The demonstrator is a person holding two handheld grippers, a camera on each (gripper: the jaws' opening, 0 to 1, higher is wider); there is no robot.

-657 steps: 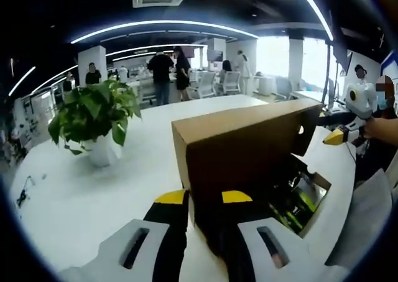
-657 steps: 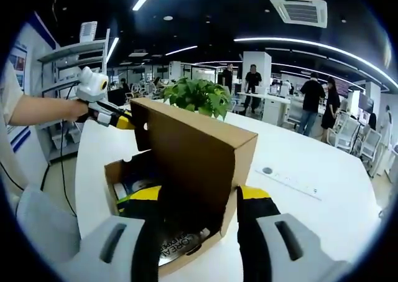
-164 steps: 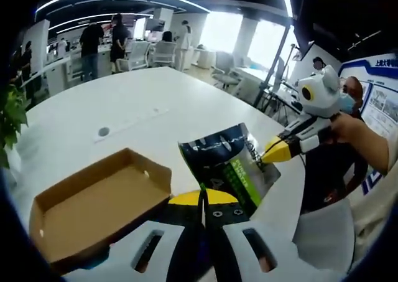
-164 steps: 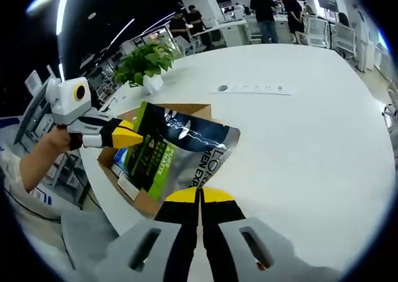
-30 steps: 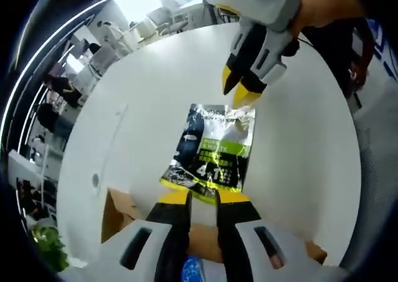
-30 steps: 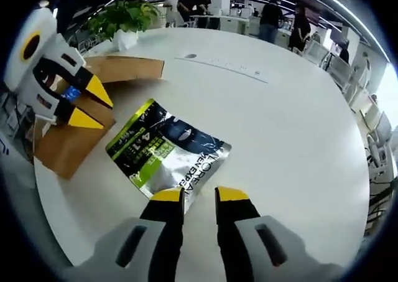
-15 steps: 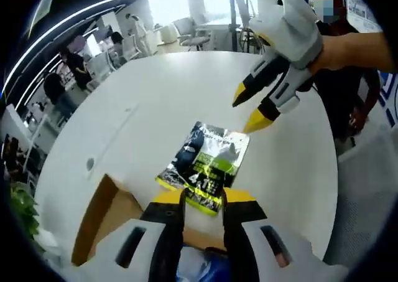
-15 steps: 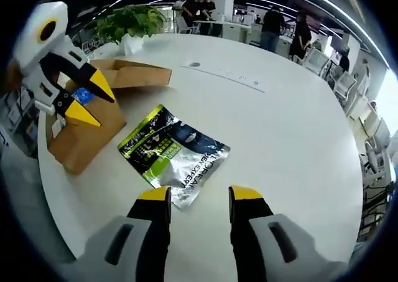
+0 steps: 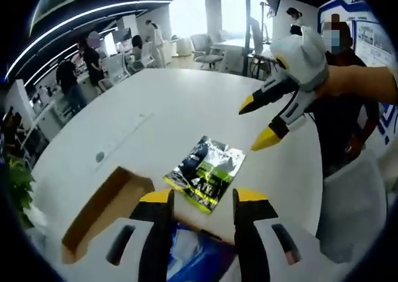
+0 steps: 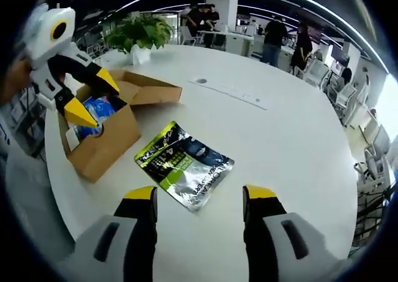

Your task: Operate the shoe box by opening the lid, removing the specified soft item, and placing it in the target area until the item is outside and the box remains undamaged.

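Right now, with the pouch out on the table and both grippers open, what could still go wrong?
The silver and green foil pouch lies flat on the white round table, close beside the open brown cardboard shoe box. The left gripper hangs open above the box; lowering it might dent a wall or the lid flap. The right gripper could nudge the pouch.

Glossy foil pouch (image 10: 185, 164), matt cardboard box (image 10: 107, 140)

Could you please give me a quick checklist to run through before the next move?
1. Pouch lies outside the box, flat on the white table: ok.
2. Left gripper open, off the pouch: ok.
3. Right gripper open, holding nothing: ok.
4. Shoe box lid open, walls look undamaged: ok.
5. Blue packets inside the box: ok.
6. Pouch within the target area: cannot tell, no marking shows.
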